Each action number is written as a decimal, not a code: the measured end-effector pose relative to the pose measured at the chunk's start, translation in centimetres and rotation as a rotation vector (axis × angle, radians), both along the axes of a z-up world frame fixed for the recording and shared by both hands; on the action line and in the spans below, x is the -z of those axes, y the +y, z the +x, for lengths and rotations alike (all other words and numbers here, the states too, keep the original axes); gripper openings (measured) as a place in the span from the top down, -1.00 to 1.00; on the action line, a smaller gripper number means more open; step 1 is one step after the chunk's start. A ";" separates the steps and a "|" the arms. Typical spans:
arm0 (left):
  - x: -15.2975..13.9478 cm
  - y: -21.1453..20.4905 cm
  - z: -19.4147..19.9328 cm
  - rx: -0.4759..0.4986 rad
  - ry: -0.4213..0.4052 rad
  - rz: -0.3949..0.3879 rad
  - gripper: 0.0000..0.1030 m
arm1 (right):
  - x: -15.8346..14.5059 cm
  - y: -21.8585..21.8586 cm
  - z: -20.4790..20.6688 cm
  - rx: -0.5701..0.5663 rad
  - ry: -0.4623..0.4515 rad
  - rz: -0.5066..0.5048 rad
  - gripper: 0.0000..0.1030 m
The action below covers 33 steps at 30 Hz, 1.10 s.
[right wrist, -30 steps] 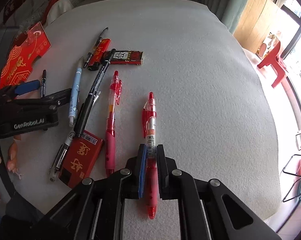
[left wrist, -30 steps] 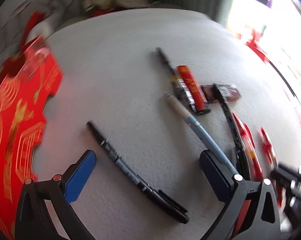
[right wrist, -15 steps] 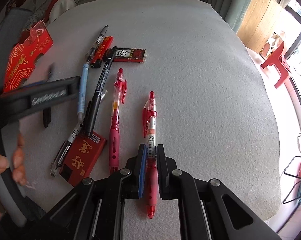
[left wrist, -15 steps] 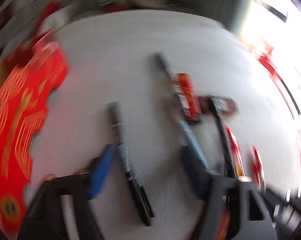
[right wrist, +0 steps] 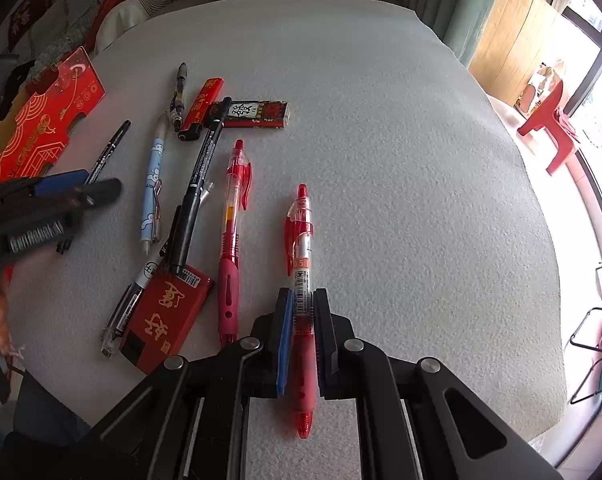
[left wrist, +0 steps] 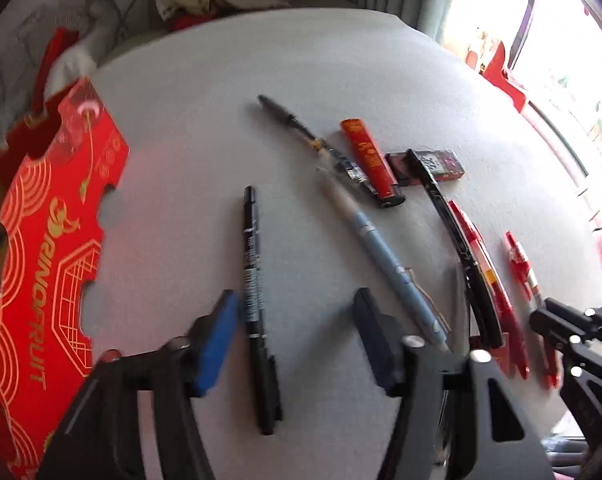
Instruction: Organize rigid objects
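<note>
My right gripper (right wrist: 301, 308) is shut on a red gel pen (right wrist: 302, 264) that lies along the white table. My left gripper (left wrist: 295, 320) is open and straddles a thin black marker (left wrist: 254, 292), with the marker close to the left blue pad (left wrist: 217, 338). It also shows in the right wrist view (right wrist: 77, 188), over the same marker (right wrist: 111, 148). To the right lie a light blue pen (left wrist: 385, 256), a long black pen (left wrist: 453, 236) and another red pen (right wrist: 231, 224).
A red lighter (right wrist: 201, 108), a dark flat packet (right wrist: 257, 114) and a grey-black pen (right wrist: 179, 92) lie at the back of the group. A red box (right wrist: 163, 316) rests on a clear pen near the front edge. A red cardboard sheet (left wrist: 41, 240) lies at the left.
My left gripper has swung left and lined up over the thin black marker, which now runs between its open fingers. The right gripper stays shut on the red gel pen.
</note>
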<state>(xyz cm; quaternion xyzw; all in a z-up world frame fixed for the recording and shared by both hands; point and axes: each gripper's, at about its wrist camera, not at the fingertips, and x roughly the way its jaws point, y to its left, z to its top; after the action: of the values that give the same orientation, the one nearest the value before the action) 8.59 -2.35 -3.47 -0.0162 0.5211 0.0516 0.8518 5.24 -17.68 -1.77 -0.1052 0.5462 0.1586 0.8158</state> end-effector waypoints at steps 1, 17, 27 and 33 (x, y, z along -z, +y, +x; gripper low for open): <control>0.0 -0.1 0.1 -0.015 -0.007 -0.001 -0.39 | 0.0 0.0 0.0 0.000 0.000 -0.001 0.78; 0.9 2.2 -1.6 0.033 -0.003 -0.223 0.82 | -0.3 -0.8 -1.3 0.062 0.004 0.128 0.80; -1.3 2.1 -6.9 0.044 -0.104 -0.215 0.82 | -2.8 -4.9 -3.4 0.233 -0.029 0.344 0.79; -3.4 1.0 -9.6 0.099 -0.167 -0.187 0.82 | -3.1 -5.4 -4.9 0.271 -0.024 0.378 0.79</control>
<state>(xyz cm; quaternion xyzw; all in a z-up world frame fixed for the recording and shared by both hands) -1.02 -1.30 -0.11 -0.0742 0.4512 -0.0410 0.8884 0.31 -23.04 1.31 0.1216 0.5060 0.1457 0.8414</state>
